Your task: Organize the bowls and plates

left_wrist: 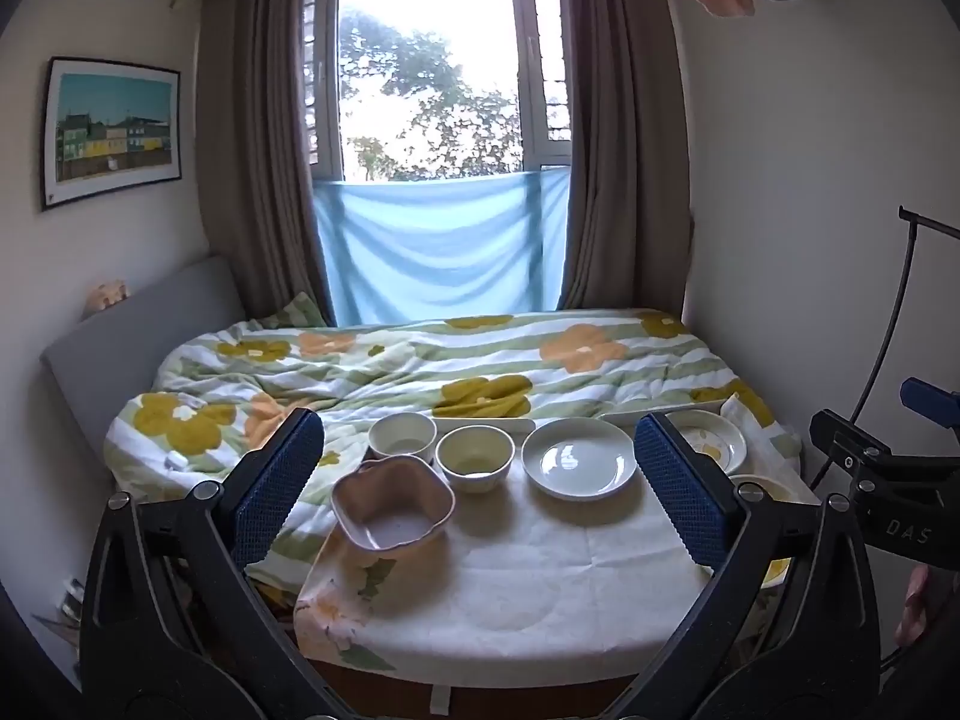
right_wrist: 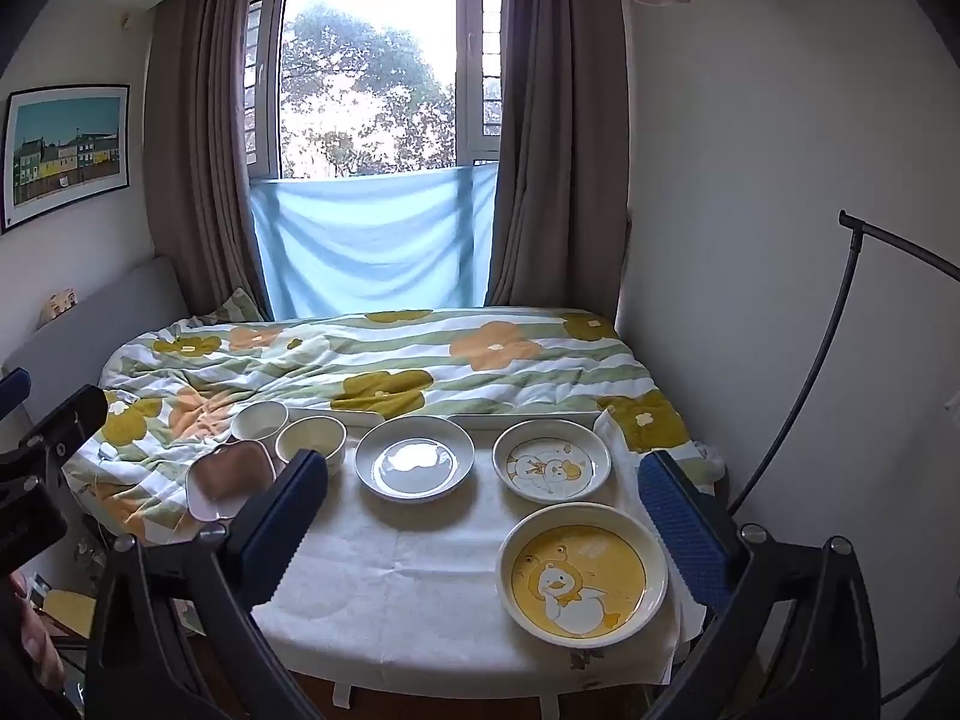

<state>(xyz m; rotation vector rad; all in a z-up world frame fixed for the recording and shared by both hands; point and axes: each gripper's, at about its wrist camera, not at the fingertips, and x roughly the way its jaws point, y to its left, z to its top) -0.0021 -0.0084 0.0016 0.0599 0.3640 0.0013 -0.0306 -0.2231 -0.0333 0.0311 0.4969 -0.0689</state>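
The left gripper and right gripper hang above the cloth-covered table with fingers spread wide, holding nothing. On it sit a pink lobed bowl, two cream bowls, a plain plate and two duck plates. A flowered quilt lies just behind

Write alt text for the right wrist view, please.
Open right gripper hovers over a cloth-covered table holding three plates and three bowls, none held. Behind are a floral bed and a curtained window.
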